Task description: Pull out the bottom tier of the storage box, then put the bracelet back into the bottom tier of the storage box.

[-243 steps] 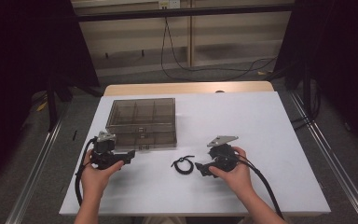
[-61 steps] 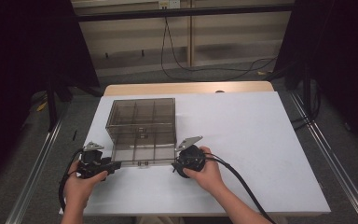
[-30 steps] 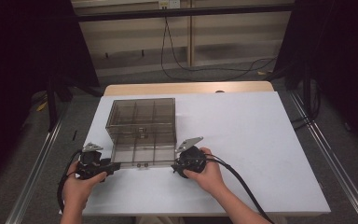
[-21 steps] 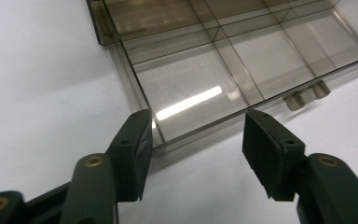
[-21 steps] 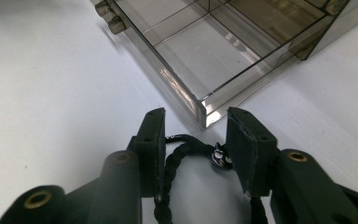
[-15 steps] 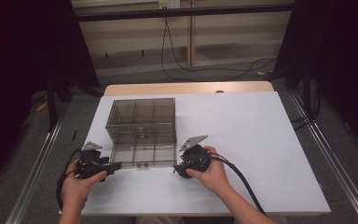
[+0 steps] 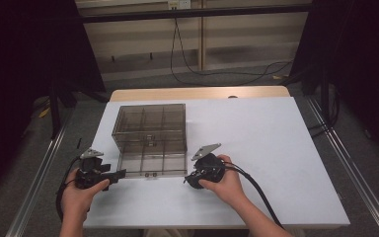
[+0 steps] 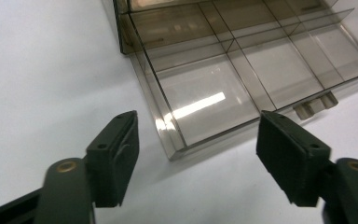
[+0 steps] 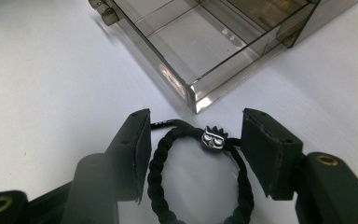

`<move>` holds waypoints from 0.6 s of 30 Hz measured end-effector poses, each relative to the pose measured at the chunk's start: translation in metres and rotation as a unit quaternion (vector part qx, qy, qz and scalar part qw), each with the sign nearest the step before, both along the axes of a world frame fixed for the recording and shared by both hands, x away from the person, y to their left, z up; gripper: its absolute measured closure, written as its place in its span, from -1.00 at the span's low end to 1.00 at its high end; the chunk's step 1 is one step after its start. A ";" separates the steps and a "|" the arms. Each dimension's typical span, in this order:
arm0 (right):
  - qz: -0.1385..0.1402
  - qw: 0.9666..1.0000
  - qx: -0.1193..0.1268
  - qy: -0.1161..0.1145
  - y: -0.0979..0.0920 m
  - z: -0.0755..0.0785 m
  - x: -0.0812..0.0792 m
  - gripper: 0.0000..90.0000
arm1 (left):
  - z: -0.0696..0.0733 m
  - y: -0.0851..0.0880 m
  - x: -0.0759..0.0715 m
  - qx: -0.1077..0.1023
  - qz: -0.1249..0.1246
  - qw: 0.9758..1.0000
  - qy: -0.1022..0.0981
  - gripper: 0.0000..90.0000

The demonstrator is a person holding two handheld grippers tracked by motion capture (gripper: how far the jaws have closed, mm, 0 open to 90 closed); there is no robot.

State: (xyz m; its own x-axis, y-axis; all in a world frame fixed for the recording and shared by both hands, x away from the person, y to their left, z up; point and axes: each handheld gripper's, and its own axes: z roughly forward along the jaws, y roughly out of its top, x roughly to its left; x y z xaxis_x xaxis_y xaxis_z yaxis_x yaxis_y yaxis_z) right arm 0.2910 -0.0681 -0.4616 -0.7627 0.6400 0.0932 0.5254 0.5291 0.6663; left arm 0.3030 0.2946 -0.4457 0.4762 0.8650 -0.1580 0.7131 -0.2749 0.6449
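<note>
While both hands are kept low at the near edge of the white table (image 7: 286,148):
Left gripper (image 8: 200,154): jaws just opened wide, nothing held, drawer (image 8: 205,88) corner ahead.
Right gripper (image 9: 193,149): jaws just opened, not pressing.
Hair tie (image 9: 186,172): laid on the table between the right jaws, beside the drawer.

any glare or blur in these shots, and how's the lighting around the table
Left gripper view: a bright glare streak on the clear drawer. Right gripper view: the black hair tie is sharp, its near jaws soft. High view: white table is lit, surroundings dark.

Clearances at my tongs.
Open drawer (image 7: 152,164) blocks ahead of both my grippers; bare table (image 7: 286,148) right of the organiser box (image 7: 149,124) lies free.
</note>
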 end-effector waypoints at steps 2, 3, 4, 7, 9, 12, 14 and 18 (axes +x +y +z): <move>0.000 1.000 -0.001 0.003 -0.002 0.000 -0.001 -0.04 | 0.000 -0.001 0.001 -0.010 0.006 1.000 -0.003 -0.44; -0.002 1.000 -0.002 0.005 -0.002 0.001 -0.001 -0.05 | 0.000 -0.001 0.002 -0.010 0.004 1.000 -0.002 -0.50; -0.003 1.000 -0.004 0.002 -0.003 0.001 -0.001 -0.06 | 0.001 0.000 0.003 -0.010 0.003 1.000 0.002 -0.56; -0.004 1.000 -0.002 0.002 -0.006 0.000 -0.002 -0.10 | 0.002 0.001 0.005 -0.020 0.004 1.000 0.005 -0.71; -0.007 1.000 -0.002 0.005 -0.007 0.001 -0.003 -0.11 | 0.003 0.002 0.006 -0.028 0.003 1.000 0.012 -0.82; -0.008 1.000 -0.005 0.004 -0.009 0.002 -0.004 -0.11 | 0.003 0.003 0.013 -0.041 -0.009 0.998 0.054 -0.95; -0.011 1.000 -0.003 0.003 -0.011 0.003 -0.004 -0.11 | 0.002 0.003 0.014 -0.028 -0.013 0.997 0.066 -0.98; -0.013 1.000 -0.007 0.005 -0.012 0.005 -0.005 -0.11 | 0.002 0.003 0.014 -0.019 -0.029 0.998 0.051 -0.98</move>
